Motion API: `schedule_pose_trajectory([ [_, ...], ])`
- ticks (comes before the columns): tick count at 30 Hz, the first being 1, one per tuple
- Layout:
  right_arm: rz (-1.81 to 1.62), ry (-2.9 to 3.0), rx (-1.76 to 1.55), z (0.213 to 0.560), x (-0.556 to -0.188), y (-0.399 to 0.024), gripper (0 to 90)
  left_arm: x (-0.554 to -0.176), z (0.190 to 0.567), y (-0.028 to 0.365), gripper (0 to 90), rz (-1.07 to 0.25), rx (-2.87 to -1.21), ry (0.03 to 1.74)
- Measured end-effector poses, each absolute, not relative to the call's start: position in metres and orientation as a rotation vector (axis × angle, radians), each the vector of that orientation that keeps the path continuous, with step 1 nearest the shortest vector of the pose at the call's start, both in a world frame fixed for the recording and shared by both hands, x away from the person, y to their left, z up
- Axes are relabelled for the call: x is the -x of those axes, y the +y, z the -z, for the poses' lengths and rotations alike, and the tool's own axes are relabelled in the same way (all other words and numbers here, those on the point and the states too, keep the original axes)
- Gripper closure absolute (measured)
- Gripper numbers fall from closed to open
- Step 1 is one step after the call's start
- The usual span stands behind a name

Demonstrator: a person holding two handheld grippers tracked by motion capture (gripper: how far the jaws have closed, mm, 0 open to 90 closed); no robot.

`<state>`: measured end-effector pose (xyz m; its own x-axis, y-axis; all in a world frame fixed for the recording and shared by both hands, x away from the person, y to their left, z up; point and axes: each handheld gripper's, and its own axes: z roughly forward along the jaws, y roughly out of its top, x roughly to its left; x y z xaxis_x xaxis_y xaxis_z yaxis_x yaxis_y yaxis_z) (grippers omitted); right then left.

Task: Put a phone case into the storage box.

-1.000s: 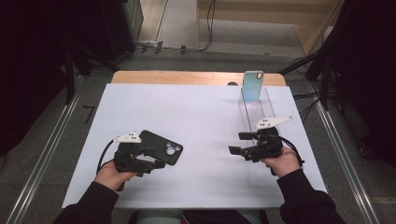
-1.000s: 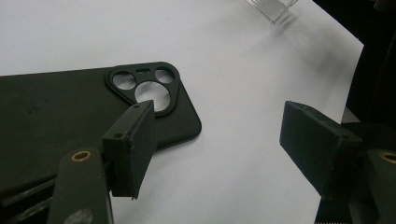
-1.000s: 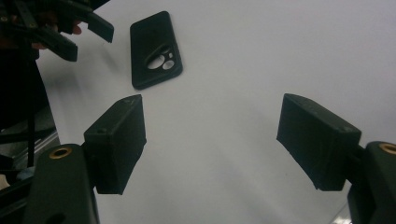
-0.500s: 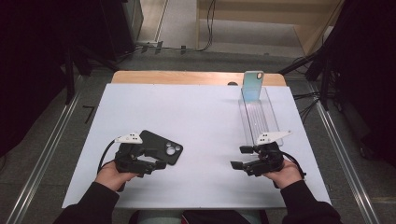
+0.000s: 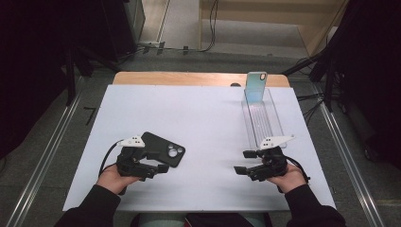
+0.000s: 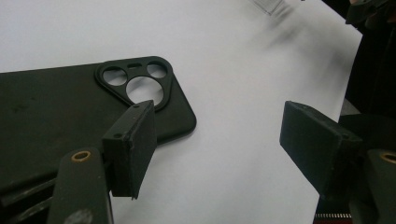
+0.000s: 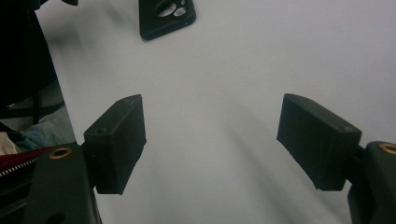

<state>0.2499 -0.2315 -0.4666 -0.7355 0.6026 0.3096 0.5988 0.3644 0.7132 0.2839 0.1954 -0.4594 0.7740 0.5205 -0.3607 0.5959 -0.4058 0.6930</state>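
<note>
The left tongs (image 5: pixel 160 163) rest low on the white counter (image 5: pixel 208 118) with their jaws apart and nothing clamped between them. In the left gripper view, the black phone case (image 6: pixel 70 102) lies flat on the counter, its camera-cutout corner just behind one jaw, partly under it. The right tongs (image 5: pixel 245 161) sit well apart from the case, jaws also spread over bare counter. Beyond the right tongs stands a clear rack (image 5: pixel 262 118), with a bluish phone case (image 5: pixel 256 87) upright at its far end.
</note>
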Motion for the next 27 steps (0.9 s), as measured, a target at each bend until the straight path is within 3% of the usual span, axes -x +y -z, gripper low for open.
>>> schedule_pose_trajectory([
  [6, -1.353, 2.59, -1.143, 0.467, -0.249, -0.232, 21.8, -0.284, 0.46, 0.195, 28.3, 0.149, -2.072, 0.883],
  [7, -1.351, 2.591, -1.141, 0.467, -0.248, -0.232, 21.8, -0.284, 0.46, 0.195, 32.3, 0.168, -2.075, 0.904],
  [9, -1.35, 2.589, -1.139, 0.467, -0.248, -0.233, 21.8, -0.283, 0.46, 0.196, 50.9, 0.179, -2.054, 0.926],
  [11, -1.355, 2.591, -1.142, 0.467, -0.247, -0.233, 21.8, -0.284, 0.461, 0.196, 64.0, 0.185, -2.064, 0.977],
  [17, -1.36, 2.59, -1.136, 0.466, -0.248, -0.233, 21.8, -0.285, 0.468, 0.191, 90.0, 0.181, -2.109, 0.985],
  [27, -1.368, 2.584, -1.13, 0.465, -0.249, -0.233, 21.8, -0.295, 0.487, 0.179, 90.0, 0.137, -2.196, 0.984],
])
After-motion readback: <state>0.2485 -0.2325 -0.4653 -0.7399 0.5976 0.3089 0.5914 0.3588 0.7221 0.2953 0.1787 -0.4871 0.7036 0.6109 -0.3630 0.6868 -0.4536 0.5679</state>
